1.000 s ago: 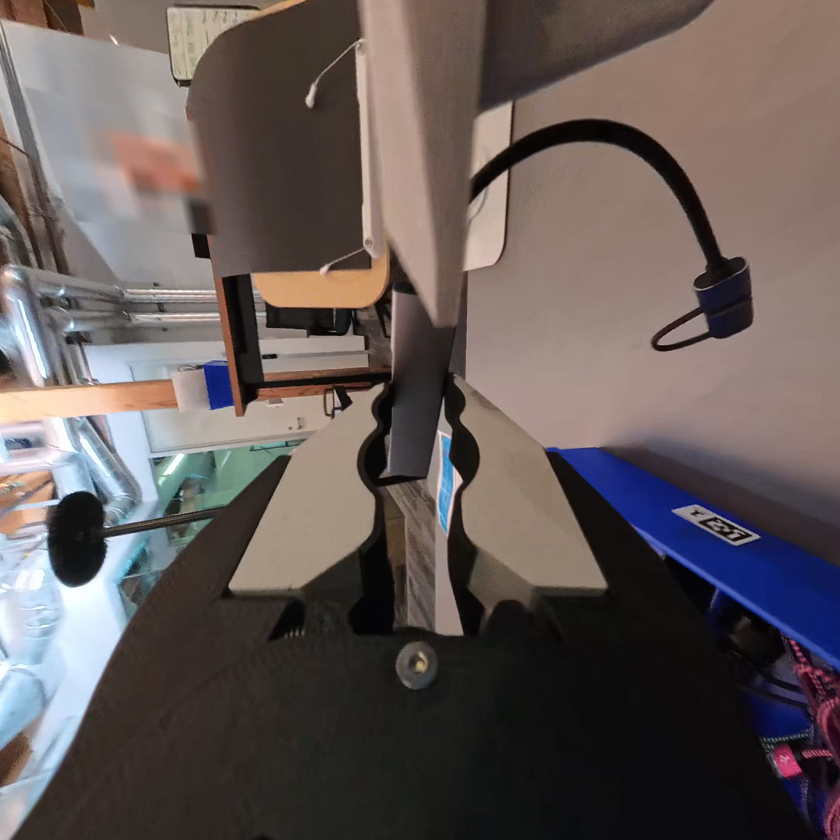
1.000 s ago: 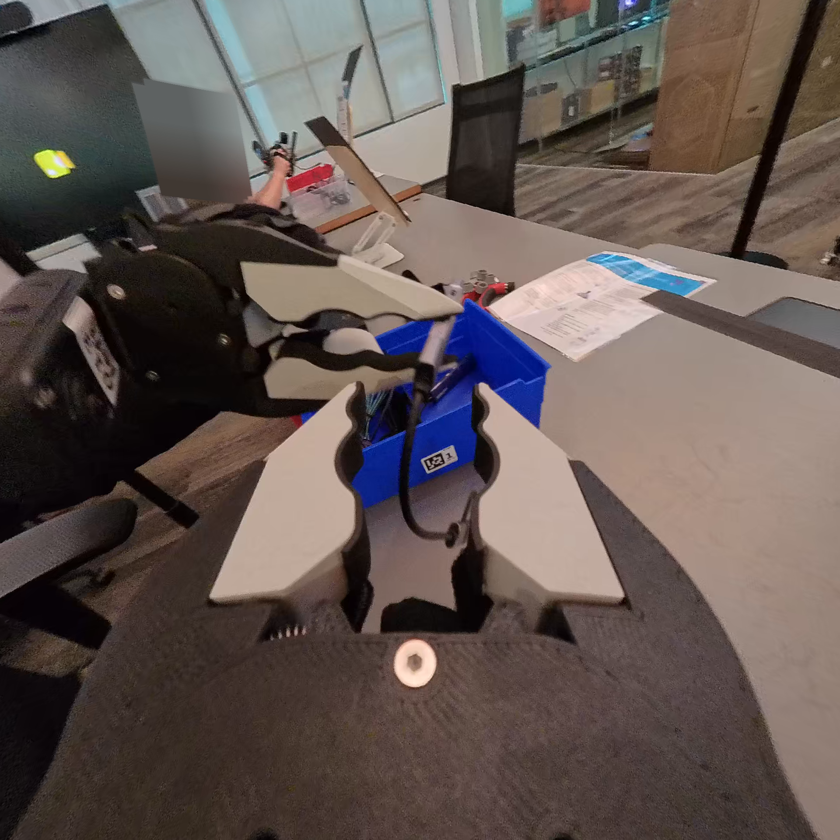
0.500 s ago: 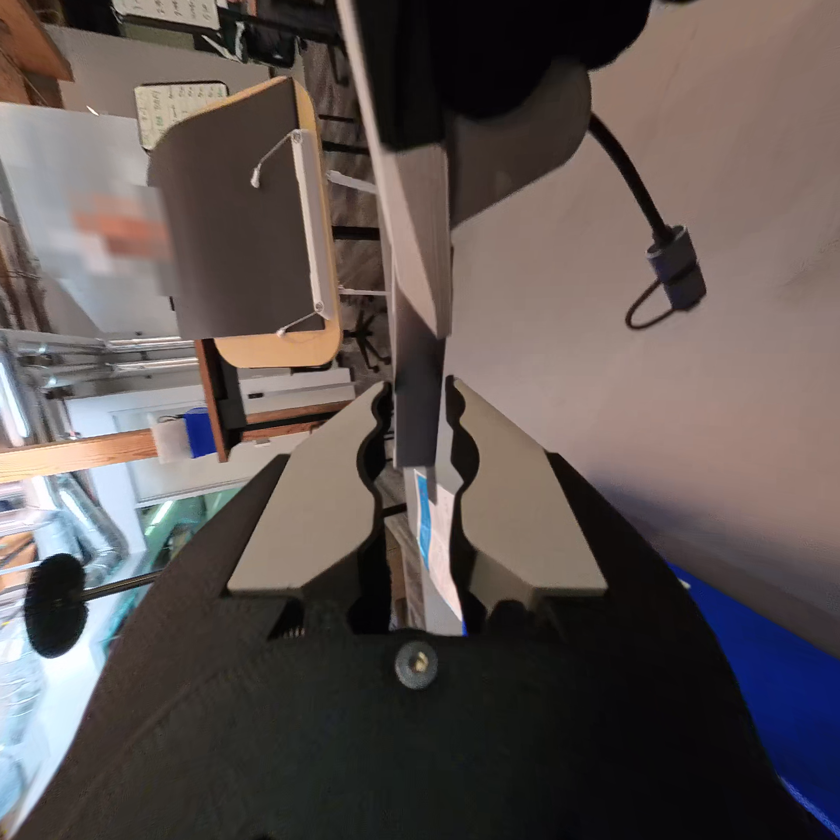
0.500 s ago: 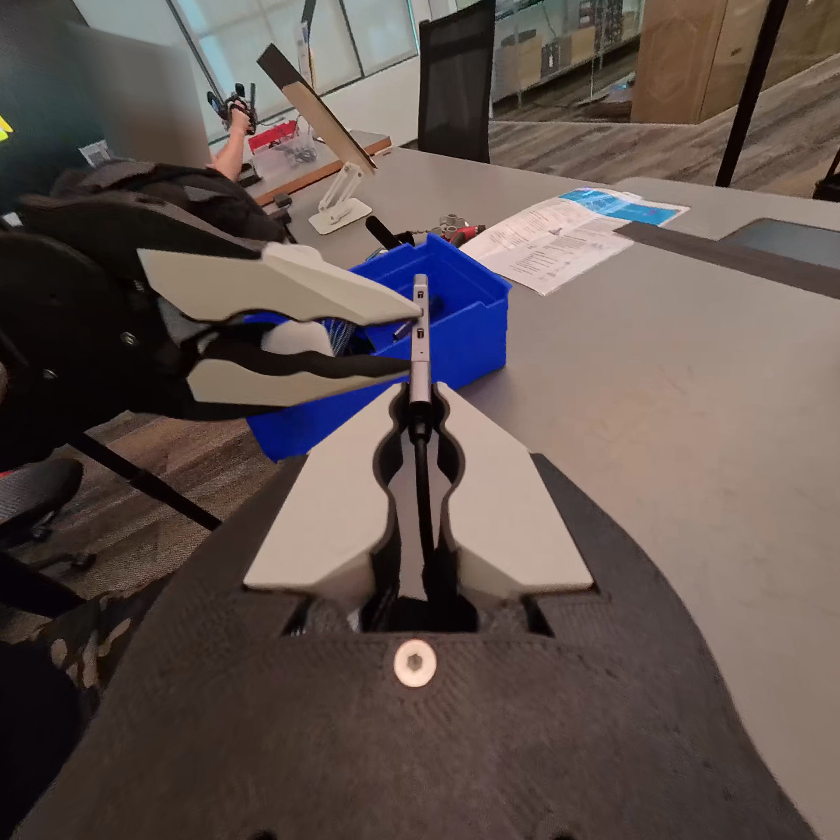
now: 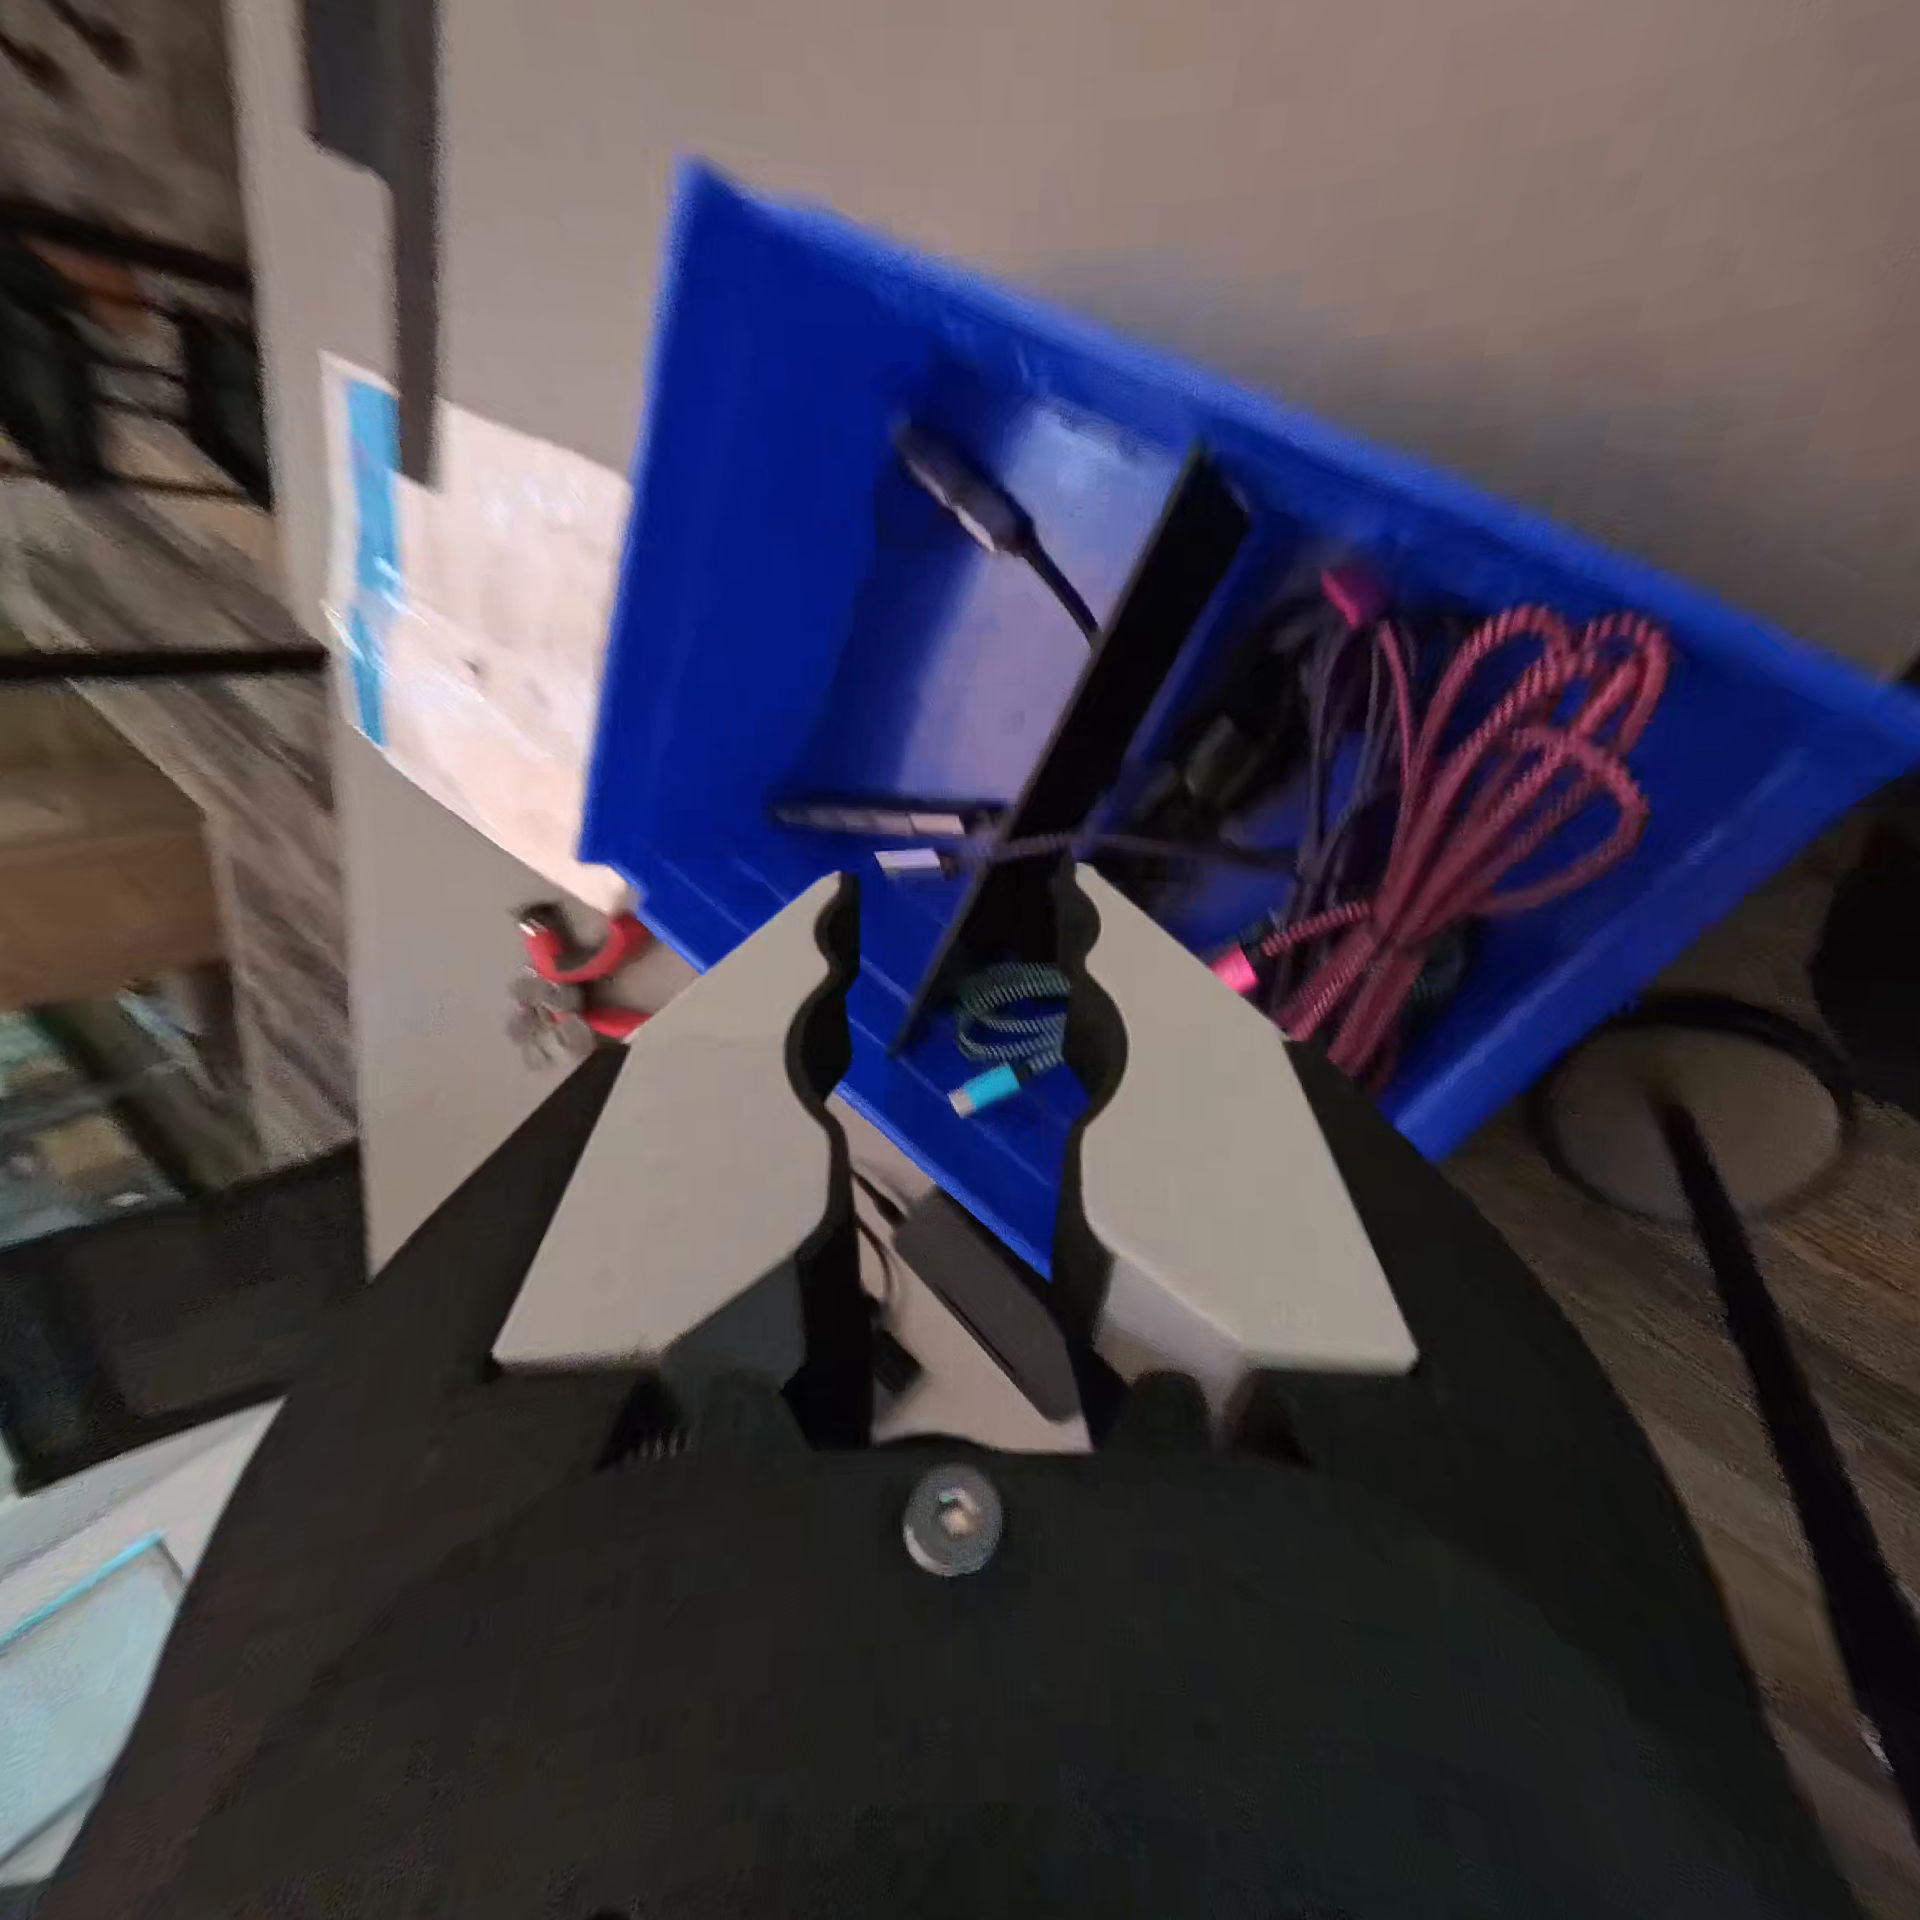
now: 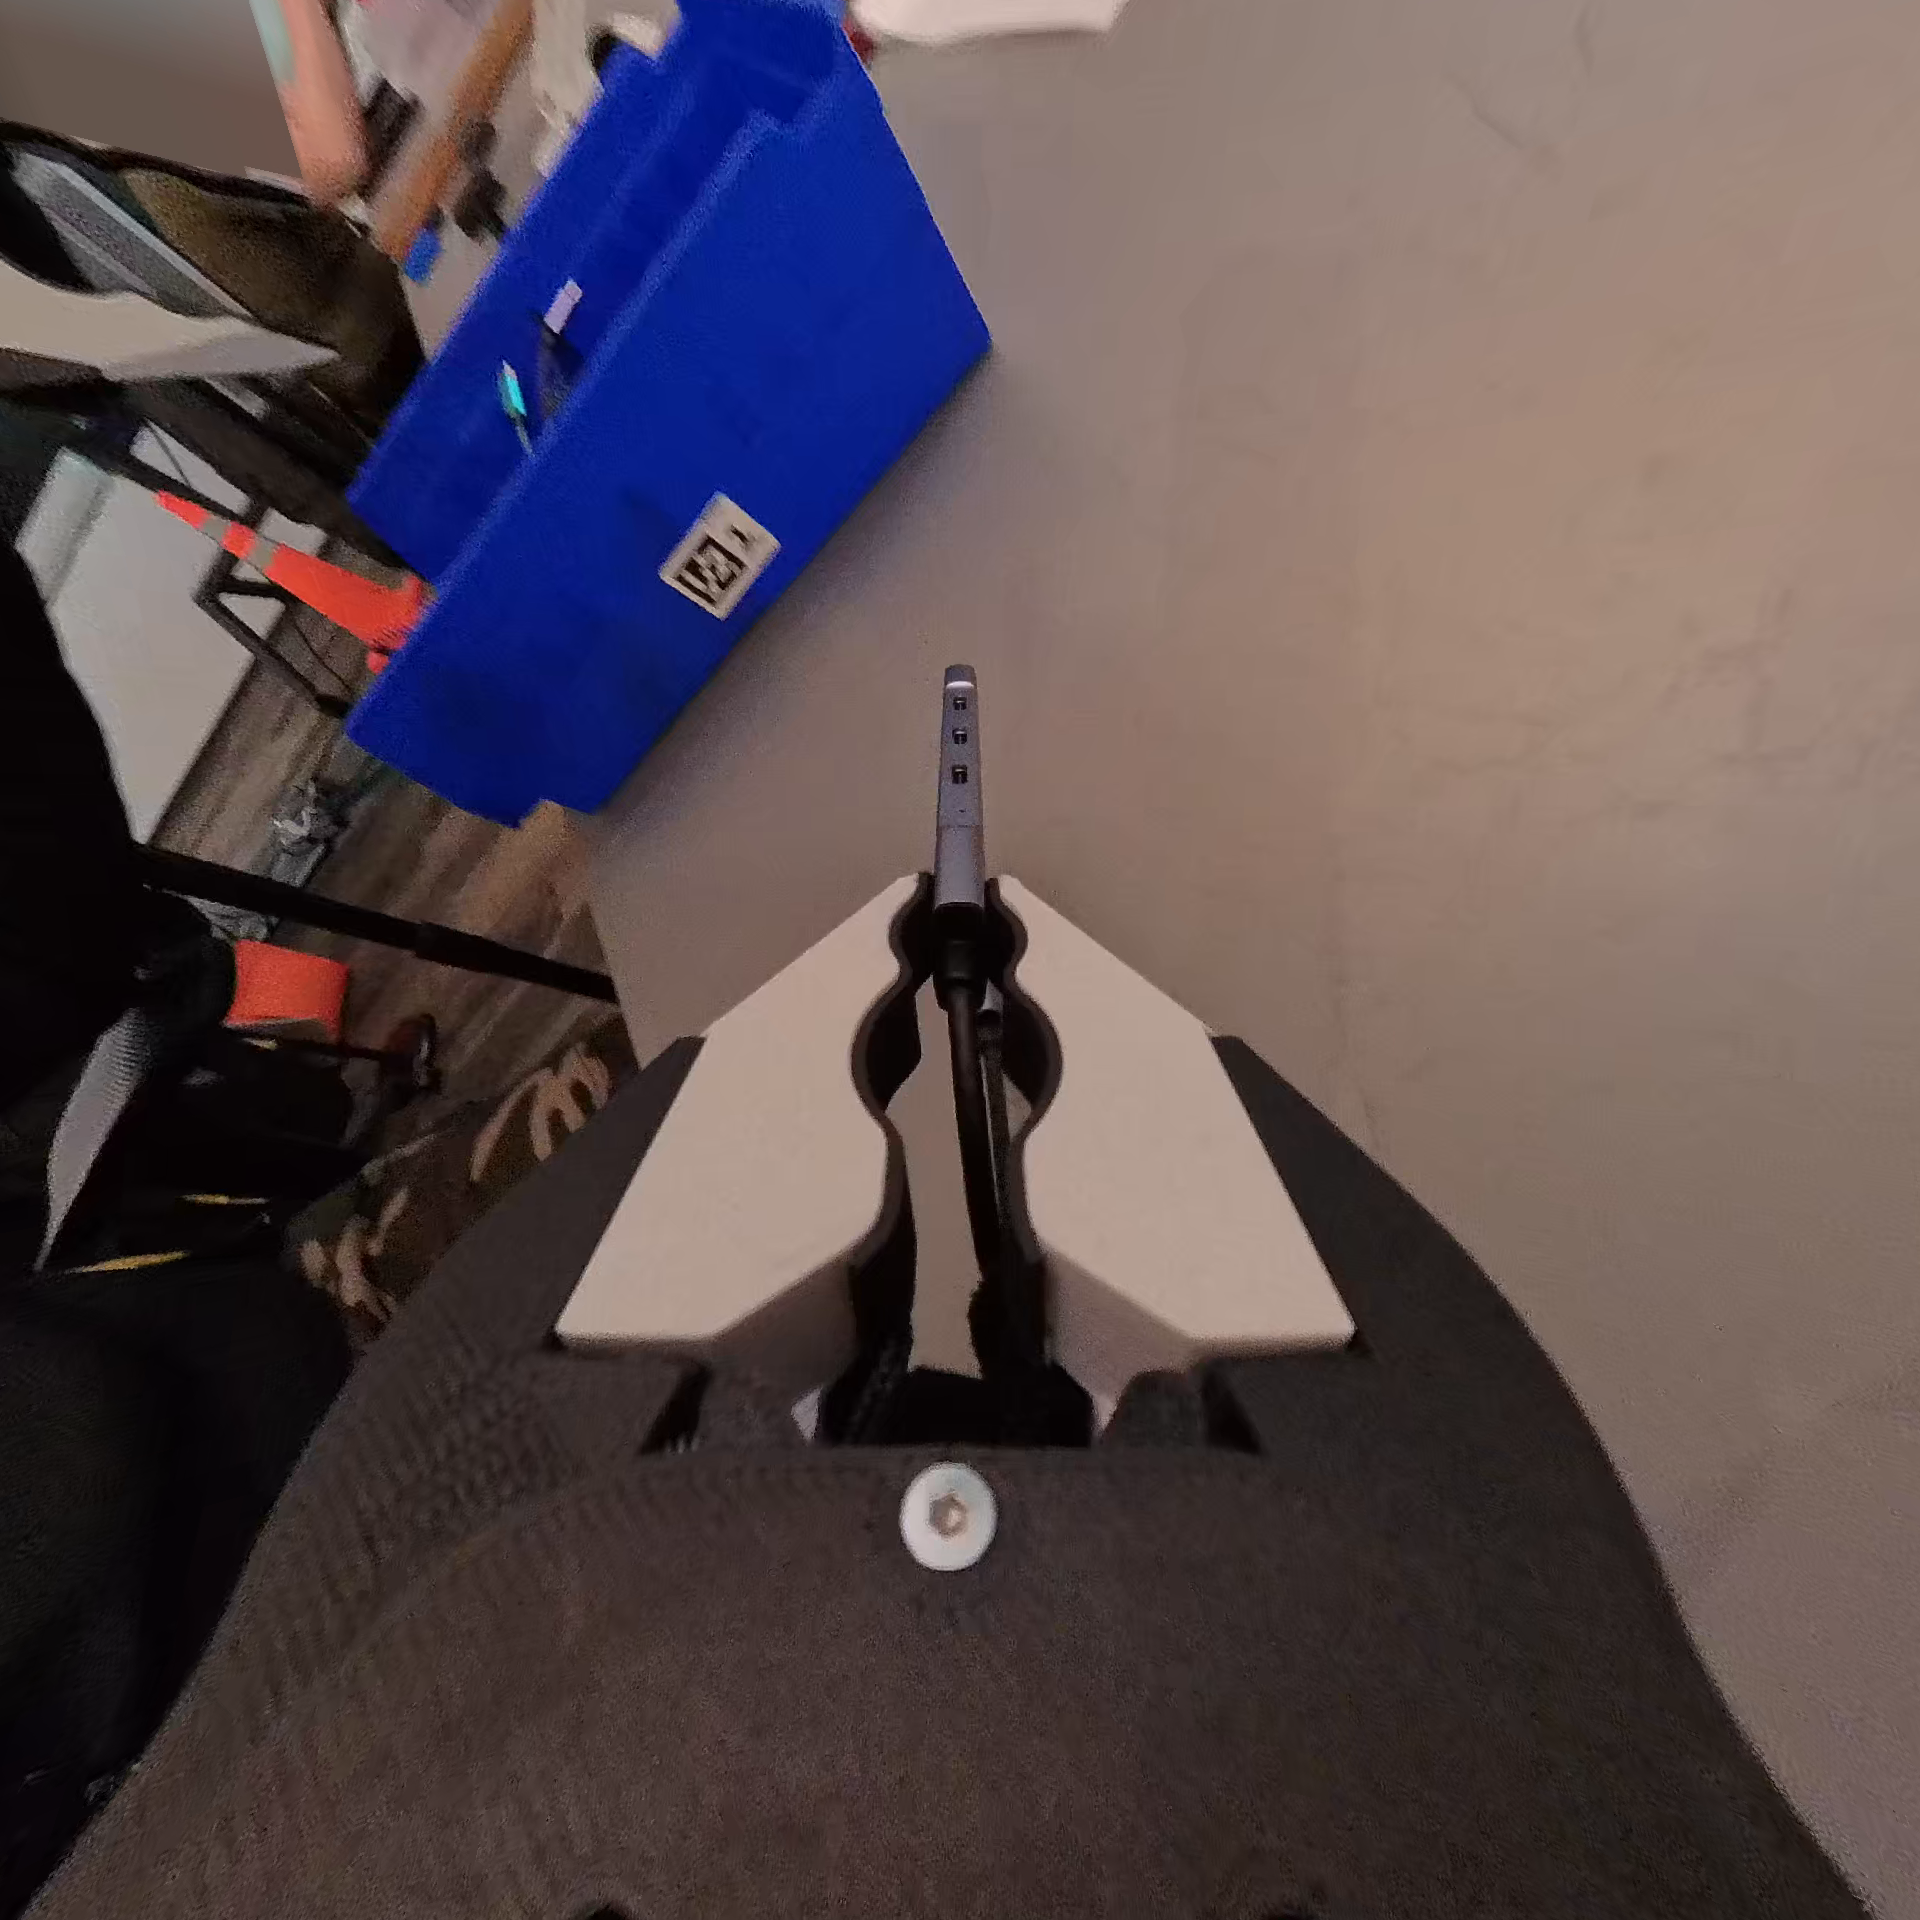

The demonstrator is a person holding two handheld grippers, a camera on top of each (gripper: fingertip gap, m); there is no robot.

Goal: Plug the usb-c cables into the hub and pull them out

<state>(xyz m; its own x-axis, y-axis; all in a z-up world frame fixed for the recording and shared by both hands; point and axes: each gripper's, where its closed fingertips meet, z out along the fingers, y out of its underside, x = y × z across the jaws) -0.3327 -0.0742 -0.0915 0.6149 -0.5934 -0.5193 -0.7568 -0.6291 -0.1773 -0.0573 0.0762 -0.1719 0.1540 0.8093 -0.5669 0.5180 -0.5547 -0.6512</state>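
My right gripper (image 6: pixel 958 889) is shut on the near end of a slim grey hub (image 6: pixel 958 769), held edge-on above the grey table (image 6: pixel 1455 520), its row of ports showing. The hub's black lead (image 6: pixel 968 1091) runs back between the fingers. My left gripper (image 5: pixel 956 894) is open and empty, hovering over the blue bin (image 5: pixel 748 520). The bin holds a pink braided cable (image 5: pixel 1496 748), a teal cable (image 5: pixel 997 1081) and a purple cable with a silver plug (image 5: pixel 914 862). The left view is blurred.
A black divider (image 5: pixel 1101 707) splits the bin. The bin (image 6: pixel 675 416) stands at the table's left edge, left of the hub. Red pliers (image 5: pixel 582 956) and a printed sheet (image 5: pixel 478 582) lie beyond it. Chair legs and orange items are on the floor (image 6: pixel 312 987). The tips of one gripper are about 35 cm away from the tips of the other.
My left gripper let go of the hub, opened and swung over the blue bin. My right gripper closed on the hub and carried it right, away from the bin, now pointing down at the table.
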